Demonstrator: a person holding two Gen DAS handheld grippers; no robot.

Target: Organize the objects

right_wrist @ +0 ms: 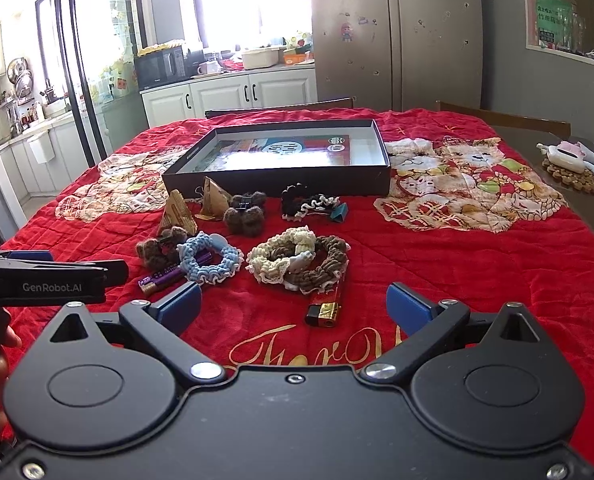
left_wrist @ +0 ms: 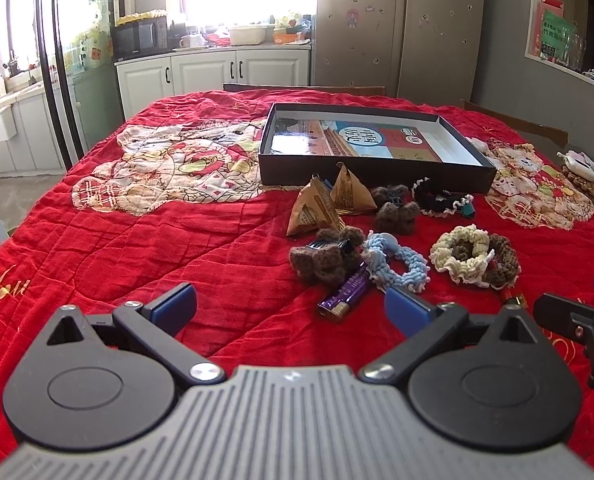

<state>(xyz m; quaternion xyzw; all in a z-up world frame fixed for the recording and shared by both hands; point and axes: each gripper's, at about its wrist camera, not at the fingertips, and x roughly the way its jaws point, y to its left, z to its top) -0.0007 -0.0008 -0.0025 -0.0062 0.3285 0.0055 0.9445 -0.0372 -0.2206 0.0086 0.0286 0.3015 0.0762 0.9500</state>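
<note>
A shallow black box [left_wrist: 373, 170] [right_wrist: 277, 184] with a printed sheet inside lies on the red quilt. In front of it lie two brown triangular packets [left_wrist: 317, 210] [right_wrist: 179, 212], brown woolly pieces [left_wrist: 325, 258] [right_wrist: 245, 214], a black and white scrunchie [left_wrist: 441, 200] [right_wrist: 305, 202], a blue scrunchie [left_wrist: 397, 266] [right_wrist: 211, 258], a cream and brown scrunchie pair [left_wrist: 475, 258] [right_wrist: 297, 262], a purple lighter [left_wrist: 343, 298] [right_wrist: 165, 278] and a red and gold lighter [right_wrist: 325, 308]. My left gripper [left_wrist: 291, 306] is open and empty, just short of the purple lighter. My right gripper [right_wrist: 293, 304] is open and empty around the red lighter's near end.
The red quilt [left_wrist: 157, 248] [right_wrist: 477, 264] covers the table. A woven coaster with a white figurine [right_wrist: 569, 164] [left_wrist: 585, 172] sits at the right edge. Chair backs [right_wrist: 505, 118] stand behind the table; kitchen cabinets and a fridge lie beyond.
</note>
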